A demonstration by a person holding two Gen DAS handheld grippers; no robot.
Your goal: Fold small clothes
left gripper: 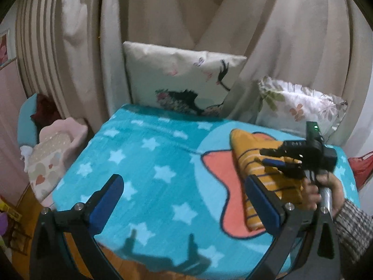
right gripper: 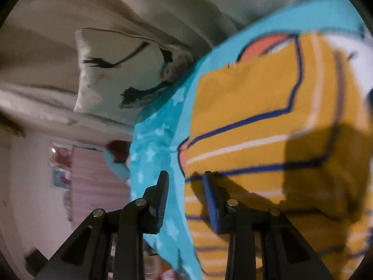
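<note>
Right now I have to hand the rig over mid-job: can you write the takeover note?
Left claw: wide open, empty, above the star blanket.
Right claw: partly open, nothing visibly pinched; one finger is at the near edge of the yellow striped garment, the other over the blanket. Whether it touches the cloth is unclear through the blur.
Garment: lies in a folded bundle on the blanket's orange star, in front of the pillows.
Done: it looks folded.
Left: check the fold is neat, tidy edges if not; no other clothes in view.
</note>
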